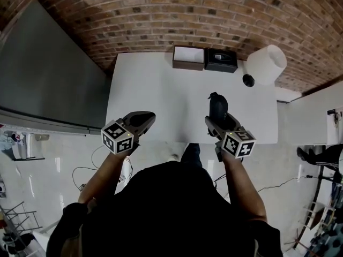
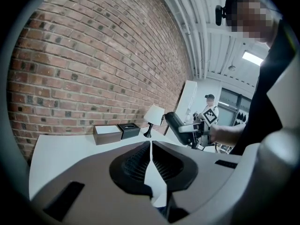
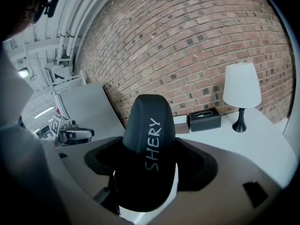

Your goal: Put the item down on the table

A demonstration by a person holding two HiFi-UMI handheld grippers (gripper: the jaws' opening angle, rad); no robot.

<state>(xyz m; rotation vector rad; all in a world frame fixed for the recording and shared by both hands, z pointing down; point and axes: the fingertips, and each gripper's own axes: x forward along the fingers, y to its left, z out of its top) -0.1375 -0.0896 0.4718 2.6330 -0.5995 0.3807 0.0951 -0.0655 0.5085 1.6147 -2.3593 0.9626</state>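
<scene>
Right gripper (image 1: 216, 118) is clamping the black case (image 3: 149, 125) by its near end, with the jaws pressing on both sides. The rest of the case is sticking out past the tips, lettered face turned up toward the camera. It's hanging over the near-right part of the white table (image 1: 155, 90). In the left gripper view it's looking raised off the surface, not resting yet, though I can't be sure of that. Gripping it at one end is leaving the long part free, so my guess is it's meant to be laid flat, far end touching first.

Left gripper (image 1: 146, 119) is sitting with its jaws together, only a thin slit between them and nothing inside. It's hovering at the near-left edge of the table, well apart from the right one. It's looking parked out of the way, not sharing the load.

Along the far edge, a brown box (image 1: 188, 58) with a white top is sitting just beside a black tissue box (image 1: 221, 60). A white lamp (image 1: 266, 64) is standing at the far right. All are well apart from the case. A grey panel (image 1: 48, 74) is leaning left of the table, with a brick wall (image 1: 161, 9) behind.

Nothing is blocking the drop, as the table under and ahead of the case is bare. The only concern is that the near edge is close, so placing it a bit farther in is looking safer.
</scene>
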